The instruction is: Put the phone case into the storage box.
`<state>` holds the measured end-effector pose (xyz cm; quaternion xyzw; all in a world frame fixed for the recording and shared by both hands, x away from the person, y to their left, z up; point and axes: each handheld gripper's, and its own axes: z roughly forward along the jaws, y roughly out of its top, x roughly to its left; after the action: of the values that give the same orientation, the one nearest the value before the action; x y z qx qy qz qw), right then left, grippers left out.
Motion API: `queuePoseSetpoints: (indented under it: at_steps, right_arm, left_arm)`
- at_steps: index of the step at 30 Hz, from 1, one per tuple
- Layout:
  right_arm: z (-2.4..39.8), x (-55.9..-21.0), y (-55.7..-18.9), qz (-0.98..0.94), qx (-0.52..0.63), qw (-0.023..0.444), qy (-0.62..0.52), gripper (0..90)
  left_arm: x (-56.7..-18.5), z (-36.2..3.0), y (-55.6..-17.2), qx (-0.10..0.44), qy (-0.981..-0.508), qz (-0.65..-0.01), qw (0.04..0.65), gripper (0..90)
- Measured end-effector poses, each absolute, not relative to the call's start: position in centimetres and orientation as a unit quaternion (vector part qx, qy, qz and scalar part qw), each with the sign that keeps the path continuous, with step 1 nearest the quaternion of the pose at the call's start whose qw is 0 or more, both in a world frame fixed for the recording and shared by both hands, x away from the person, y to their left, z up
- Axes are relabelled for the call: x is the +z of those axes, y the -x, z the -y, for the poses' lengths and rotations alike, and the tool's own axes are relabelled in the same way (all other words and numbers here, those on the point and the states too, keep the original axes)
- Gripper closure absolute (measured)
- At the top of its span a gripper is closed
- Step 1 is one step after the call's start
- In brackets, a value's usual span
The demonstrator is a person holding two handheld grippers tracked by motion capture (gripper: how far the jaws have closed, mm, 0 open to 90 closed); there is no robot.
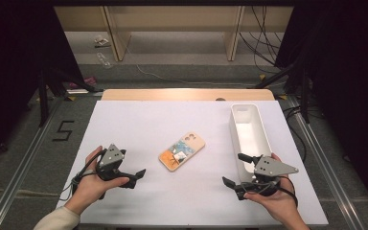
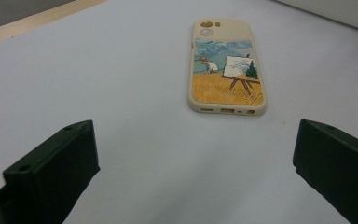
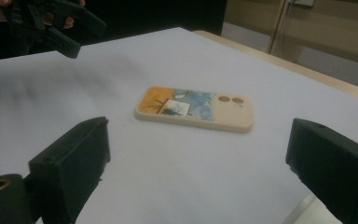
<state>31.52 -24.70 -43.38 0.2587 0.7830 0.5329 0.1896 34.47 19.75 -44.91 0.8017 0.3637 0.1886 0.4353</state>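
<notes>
1. Fingers on both grippers are wide open and hold nothing. In the left gripper view the left fingers (image 2: pixel 51 172) stand far apart with bare sheet between them. In the right gripper view the right fingers (image 3: pixel 70 163) do too.
2. Seen from high up, the left gripper (image 1: pixel 127 176) is left of the phone (image 1: pixel 182 151), well apart from it. The right gripper (image 1: pixel 239 172) is right of the phone, also well apart.
3. The phone lies flat, back side up, on the white sheet (image 1: pixel 139 124) that covers the bench (image 1: pixel 187 94). Nothing touches it.
4. What could go wrong: the phone is thin and flat. I think fingers that come down on top may just slide off or push it along the smooth sheet. If both grippers go in at once, they may bump each other.
5. A long white bin (image 1: pixel 249 132) stands right of the phone. The right gripper is just beside the near end of the bin, so a quick swing there could knock it.
6. Nothing lies between the phone and either gripper. The way in looks free.
</notes>
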Motion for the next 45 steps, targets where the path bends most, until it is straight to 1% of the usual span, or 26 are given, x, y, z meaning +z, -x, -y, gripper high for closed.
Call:
queuePoseSetpoints:
  at_steps: [17,21,23,29,34,35,45]
  right_arm:
    - [24.5,-43.4,-31.5,-0.781,0.536,0.187,-0.260,7.3]
    - [24.2,-43.4,-31.5,-0.778,0.539,0.185,-0.263,10.8]
    - [23.9,-43.4,-31.4,-0.778,0.539,0.187,-0.264,14.6]
    - [23.7,-43.6,-31.5,-0.781,0.533,0.188,-0.267,16.8]
    - [23.7,-43.5,-31.5,-0.780,0.534,0.188,-0.267,16.8]
    - [23.7,-43.5,-31.5,-0.780,0.534,0.187,-0.267,16.8]
    - [23.8,-43.6,-31.5,-0.777,0.537,0.188,-0.270,16.7]
  left_arm:
    - [-44.9,-19.8,-34.4,0.189,-0.801,-0.364,0.437,0.0]
    - [-44.9,-19.8,-34.4,0.188,-0.801,-0.364,0.437,0.0]
    - [-44.9,-19.8,-34.4,0.188,-0.800,-0.364,0.438,0.0]
    - [-44.9,-19.7,-34.5,0.186,-0.800,-0.367,0.438,0.8]
    - [-44.8,-19.0,-34.5,0.176,-0.806,-0.368,0.429,1.2]
    - [-44.7,-18.6,-34.6,0.173,-0.810,-0.364,0.426,0.0]
    - [-44.6,-16.9,-35.2,0.162,-0.820,-0.352,0.422,0.0]
